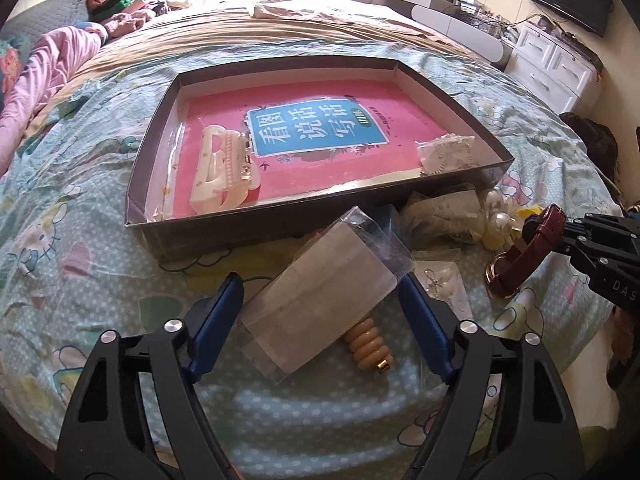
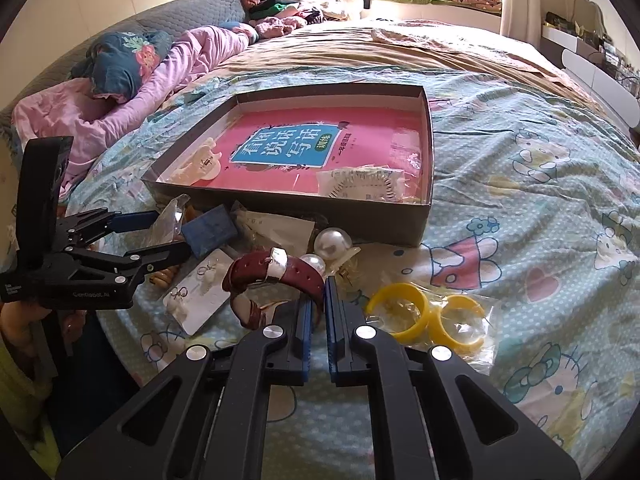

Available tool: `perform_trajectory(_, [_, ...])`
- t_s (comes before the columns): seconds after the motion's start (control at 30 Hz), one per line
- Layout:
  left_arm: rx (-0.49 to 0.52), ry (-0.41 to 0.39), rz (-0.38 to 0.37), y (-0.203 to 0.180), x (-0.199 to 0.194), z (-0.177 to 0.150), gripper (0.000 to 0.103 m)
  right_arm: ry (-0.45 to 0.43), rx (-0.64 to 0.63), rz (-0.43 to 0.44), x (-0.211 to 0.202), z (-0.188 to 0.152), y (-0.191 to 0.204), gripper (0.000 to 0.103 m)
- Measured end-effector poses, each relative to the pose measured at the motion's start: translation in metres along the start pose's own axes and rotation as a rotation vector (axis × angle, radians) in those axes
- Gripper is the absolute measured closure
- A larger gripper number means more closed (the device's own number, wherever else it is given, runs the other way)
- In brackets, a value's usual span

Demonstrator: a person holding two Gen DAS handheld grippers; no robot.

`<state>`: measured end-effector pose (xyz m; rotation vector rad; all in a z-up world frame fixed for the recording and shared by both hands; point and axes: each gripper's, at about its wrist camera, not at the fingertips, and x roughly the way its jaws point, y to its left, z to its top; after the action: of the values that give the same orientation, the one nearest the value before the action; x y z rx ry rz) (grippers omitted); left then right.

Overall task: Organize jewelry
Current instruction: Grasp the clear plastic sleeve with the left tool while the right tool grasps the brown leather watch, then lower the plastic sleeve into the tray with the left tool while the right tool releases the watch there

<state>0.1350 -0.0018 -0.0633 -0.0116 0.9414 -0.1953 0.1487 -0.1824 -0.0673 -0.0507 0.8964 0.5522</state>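
A shallow dark tray [image 1: 208, 228] [image 2: 384, 224] lies on the bed with a pink book, a cream hair claw [image 1: 224, 172] and a white jewelry packet [image 1: 448, 154] inside. My left gripper [image 1: 320, 296] is open, its blue fingers on either side of a clear plastic box [image 1: 320, 300] that rests on the bed. My right gripper [image 2: 318, 294] is shut on the brown leather watch strap [image 2: 276, 276]; the strap also shows in the left wrist view [image 1: 528, 252]. Pearl pieces [image 2: 332, 242], an earring card [image 2: 200, 296] and yellow rings in a bag [image 2: 404, 312] lie close by.
A beige beaded piece [image 1: 370, 346] lies under the clear box. A blue pad [image 2: 210, 234] and plastic packets [image 2: 276, 228] lie by the tray's front wall. Pink bedding [image 2: 132, 96] is at the far left, white drawers [image 1: 556, 68] at the right.
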Motion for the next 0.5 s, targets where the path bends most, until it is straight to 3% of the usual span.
perform_trajectory(0.17, [0.032,-0.015,-0.029,-0.007,-0.005,-0.001,0.063,-0.021,-0.017,-0.005,-0.01,0.003,0.004,0.097])
perform_trajectory(0.23, [0.03,-0.021,-0.019,-0.007,-0.006,-0.001,0.083,-0.029,-0.025,-0.009,-0.014,0.004,0.006,0.097])
perform_trajectory(0.3, [0.015,-0.031,-0.025,-0.004,-0.009,-0.001,0.088,-0.037,-0.03,-0.01,-0.017,0.006,0.008,0.097])
perform_trajectory(0.5, [-0.034,-0.076,-0.029,0.006,-0.024,-0.002,0.088,-0.054,-0.043,-0.009,-0.024,0.01,0.013,0.097])
